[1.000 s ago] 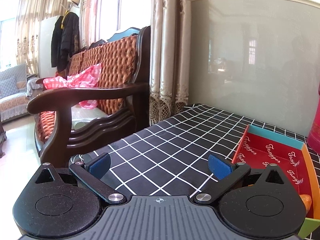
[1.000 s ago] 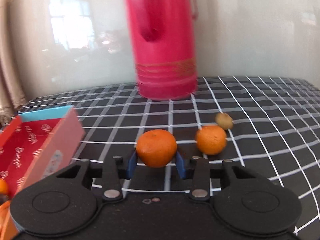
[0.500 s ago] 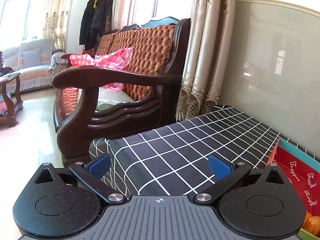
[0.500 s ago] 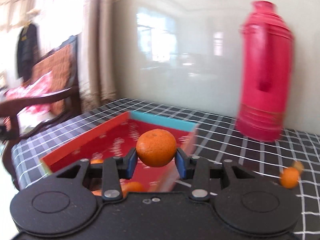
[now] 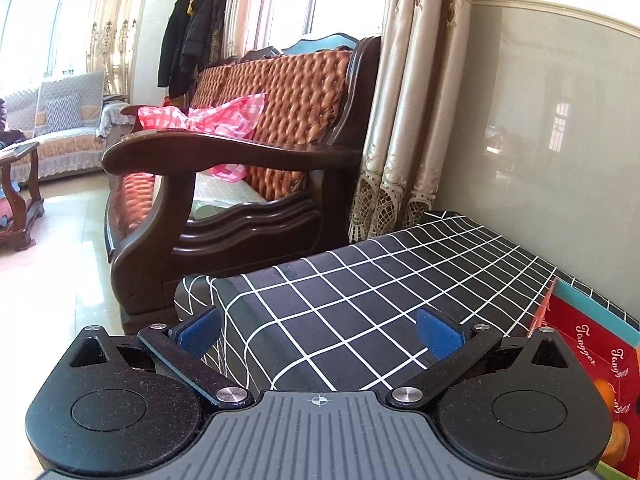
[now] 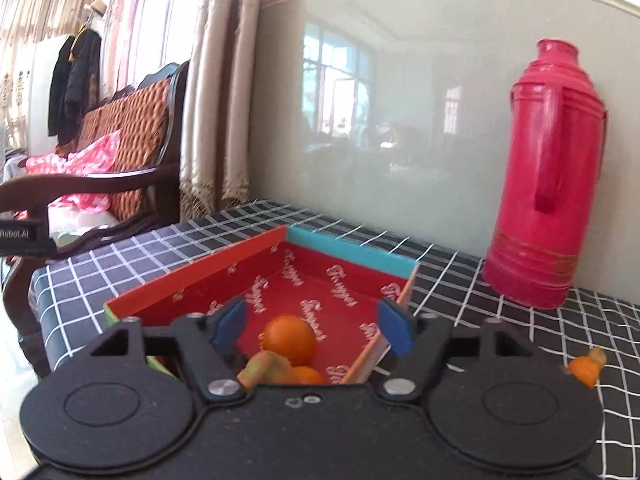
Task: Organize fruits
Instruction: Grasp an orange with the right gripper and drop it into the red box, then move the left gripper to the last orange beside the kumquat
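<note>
Hovering over the checked tablecloth (image 5: 360, 300), the left gripper (image 5: 320, 330) stands with jaws spread and nothing between them in the left wrist view; the red box (image 5: 588, 344) shows at the right edge, beside it. From the right wrist view, the right gripper (image 6: 314, 326) hangs released above that box (image 6: 224, 264); an orange (image 6: 290, 340) lies inside with other fruit, so the drop-off step looks done; one more orange (image 6: 584, 370) waits on the cloth near the red flask (image 6: 548, 176), and fetching it calls for a swing rightward.

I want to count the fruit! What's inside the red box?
In the box: one whole orange, part of another, and something yellowish-green. The right hand-held gripper covers the near end, so more may hide there.
</note>
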The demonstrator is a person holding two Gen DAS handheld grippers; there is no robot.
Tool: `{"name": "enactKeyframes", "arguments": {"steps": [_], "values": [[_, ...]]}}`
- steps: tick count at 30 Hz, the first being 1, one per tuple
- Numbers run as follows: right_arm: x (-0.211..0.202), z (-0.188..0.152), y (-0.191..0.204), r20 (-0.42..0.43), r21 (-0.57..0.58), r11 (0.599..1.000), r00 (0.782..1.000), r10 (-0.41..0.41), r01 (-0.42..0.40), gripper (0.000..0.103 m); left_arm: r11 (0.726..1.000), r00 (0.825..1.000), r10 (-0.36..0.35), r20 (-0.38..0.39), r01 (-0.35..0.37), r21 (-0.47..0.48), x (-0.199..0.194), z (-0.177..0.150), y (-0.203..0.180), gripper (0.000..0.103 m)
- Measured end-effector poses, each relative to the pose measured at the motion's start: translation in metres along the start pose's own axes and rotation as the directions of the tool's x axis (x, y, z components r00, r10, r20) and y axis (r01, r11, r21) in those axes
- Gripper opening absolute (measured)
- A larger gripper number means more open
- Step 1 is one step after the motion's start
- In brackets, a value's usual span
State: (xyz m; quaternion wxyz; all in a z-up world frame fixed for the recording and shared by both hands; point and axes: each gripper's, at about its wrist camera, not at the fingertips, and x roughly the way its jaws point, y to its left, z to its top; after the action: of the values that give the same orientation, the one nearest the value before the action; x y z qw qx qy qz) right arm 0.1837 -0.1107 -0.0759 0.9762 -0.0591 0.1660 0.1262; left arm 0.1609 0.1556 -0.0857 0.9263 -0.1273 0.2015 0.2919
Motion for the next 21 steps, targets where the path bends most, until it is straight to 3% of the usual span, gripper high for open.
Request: {"name": "enactKeyframes", "arguments": {"steps": [6, 11, 15, 18, 21], "values": [[-0.01, 0.0, -0.016, 0.028, 0.022, 0.994, 0.994, -0.105, 0.104, 0.071, 1.0, 1.0, -0.011, 0.01, 0.011, 0.019, -0.004, -0.002, -0.009, 0.103], [-0.026, -0.001, -0.037, 0.061, 0.051, 0.967, 0.966, -0.253, 0.25, 0.079, 0.999, 0.999, -0.031, 0.019, 0.03, 0.043, -0.011, -0.005, -0.023, 0.103], [-0.034, -0.006, -0.058, 0.051, 0.067, 0.908, 0.908, -0.416, 0.413, 0.089, 0.995, 0.997, -0.067, 0.031, 0.064, 0.078, -0.02, -0.01, -0.041, 0.103], [-0.039, -0.012, -0.078, 0.021, 0.109, 0.862, 0.866, -0.5, 0.495, 0.09, 0.989, 0.994, -0.101, 0.042, 0.096, 0.111, -0.031, -0.015, -0.059, 0.103], [-0.045, -0.019, -0.099, -0.026, 0.136, 0.809, 0.818, -0.574, 0.572, 0.097, 0.977, 0.986, -0.156, 0.055, 0.146, 0.155, -0.042, -0.021, -0.08, 0.103]]}}
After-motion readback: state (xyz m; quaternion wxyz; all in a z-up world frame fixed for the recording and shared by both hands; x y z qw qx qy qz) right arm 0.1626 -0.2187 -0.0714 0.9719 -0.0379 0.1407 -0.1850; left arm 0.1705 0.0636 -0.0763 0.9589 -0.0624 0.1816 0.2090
